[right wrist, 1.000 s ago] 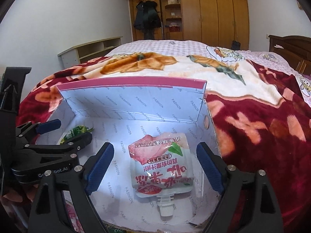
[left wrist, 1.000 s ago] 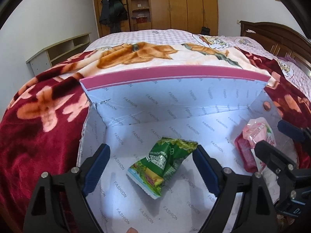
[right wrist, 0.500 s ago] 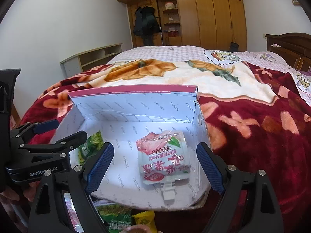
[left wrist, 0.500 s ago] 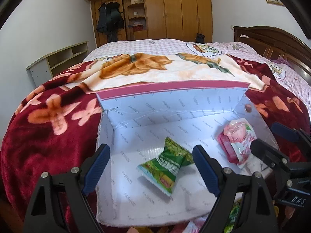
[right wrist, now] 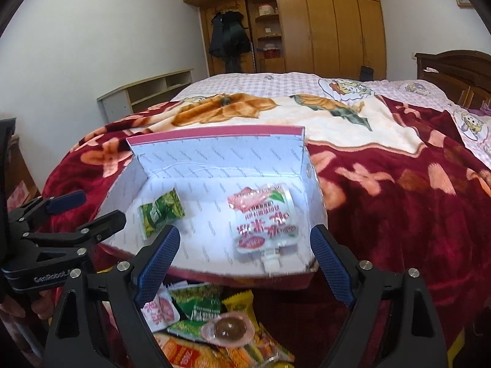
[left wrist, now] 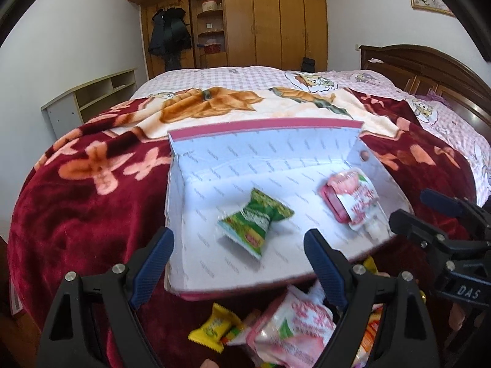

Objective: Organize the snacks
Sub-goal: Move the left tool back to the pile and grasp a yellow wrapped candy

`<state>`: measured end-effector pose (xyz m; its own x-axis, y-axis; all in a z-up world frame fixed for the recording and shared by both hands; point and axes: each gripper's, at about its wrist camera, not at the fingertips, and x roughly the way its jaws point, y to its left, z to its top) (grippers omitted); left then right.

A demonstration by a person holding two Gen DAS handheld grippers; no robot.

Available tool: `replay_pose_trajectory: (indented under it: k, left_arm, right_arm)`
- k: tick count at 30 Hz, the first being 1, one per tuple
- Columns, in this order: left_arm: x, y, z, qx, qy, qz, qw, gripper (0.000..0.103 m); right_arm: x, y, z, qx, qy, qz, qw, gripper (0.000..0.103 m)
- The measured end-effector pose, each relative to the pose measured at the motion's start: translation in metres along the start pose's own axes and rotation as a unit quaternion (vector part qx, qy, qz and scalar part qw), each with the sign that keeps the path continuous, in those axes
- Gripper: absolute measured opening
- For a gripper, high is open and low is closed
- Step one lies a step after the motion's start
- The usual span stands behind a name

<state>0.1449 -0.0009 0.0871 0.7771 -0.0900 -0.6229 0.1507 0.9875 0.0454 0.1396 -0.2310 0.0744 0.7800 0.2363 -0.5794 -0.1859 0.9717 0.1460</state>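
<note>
Snacks: we see them in two groups, two pieces inside a box on the bed and a loose pile in front of the box, close to our grippers.
Bed blanket (right wrist: 399, 202): dark red with orange flowers, it lies under everything we handle.
Box (left wrist: 276, 150): open, white-lined with a pink rim, it sits on the blanket with its front side low.
Pink pouch (right wrist: 264, 217): it lies flat in the right part of the box, spout toward us.
Green packet (left wrist: 254, 220): it lies in the left part of the box, apart from the pouch.
Loose pile (right wrist: 208, 319): pink, green, yellow and orange wrappers, with a round jelly cup (right wrist: 228, 328) on top.
Left gripper (left wrist: 239, 263): we hold it spread wide with nothing between the blue pads, above the box's front edge.
Right gripper (right wrist: 245, 260): likewise spread and empty, over the front edge just before the pouch.
</note>
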Motion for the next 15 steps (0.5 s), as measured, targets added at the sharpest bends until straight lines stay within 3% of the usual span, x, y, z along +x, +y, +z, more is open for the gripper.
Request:
replay_pose_trajectory:
  k: [6,15]
  left_arm:
    - [-0.007,0.006,-0.021,-0.016,0.009,0.002,0.9998,0.090]
    - [-0.007,0.030,-0.056,-0.046,0.030,0.035,0.9979,0.090]
  right_arm:
    - [-0.012,-0.006,-0.016,0.012,0.006,0.000,1.000,0.089]
    - [-0.021,-0.014,-0.046,0.026,0.025,0.005,0.999,0.089]
